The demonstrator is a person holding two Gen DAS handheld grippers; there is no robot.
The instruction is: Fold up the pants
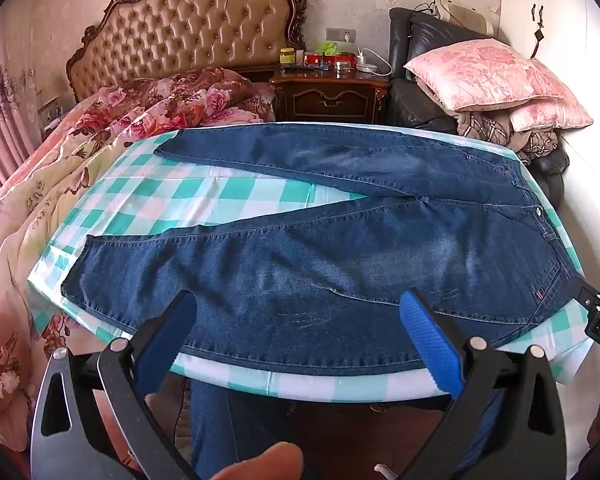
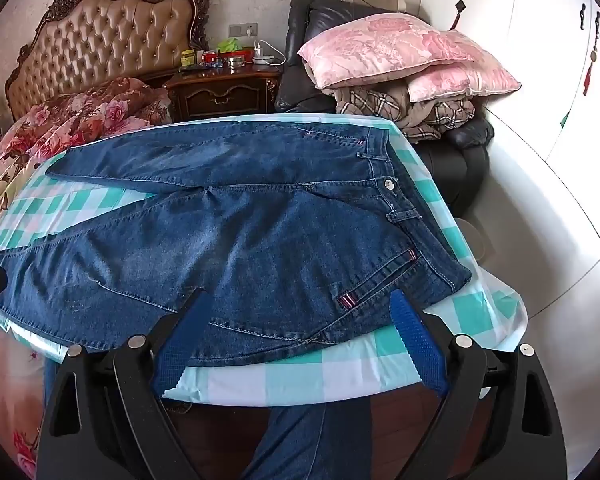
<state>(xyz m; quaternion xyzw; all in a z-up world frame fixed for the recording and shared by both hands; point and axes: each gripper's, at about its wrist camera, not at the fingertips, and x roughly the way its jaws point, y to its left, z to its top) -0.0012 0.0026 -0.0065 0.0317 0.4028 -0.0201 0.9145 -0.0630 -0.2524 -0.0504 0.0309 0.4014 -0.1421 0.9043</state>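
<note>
So the jeans are laid out flat on a table covered with a teal-and-white checked cloth, front side up, waistband over at the right end and both legs running off to the left, spread apart in a V with cloth showing between them. The near leg lies right along the table's front edge, the far leg along the back edge. Left gripper hovers over the near leg around the thigh, its blue fingers spread wide, nothing between them. Right gripper sits over the hip and pocket area near the waistband, also spread wide and holding nothing; in the left wrist view you can just see it poking in at the right edge. Behind the table there's a bed with a floral quilt and a tufted headboard, a dark wooden nightstand with small clutter on top, and a black armchair piled with pink pillows and a plaid blanket.
</note>
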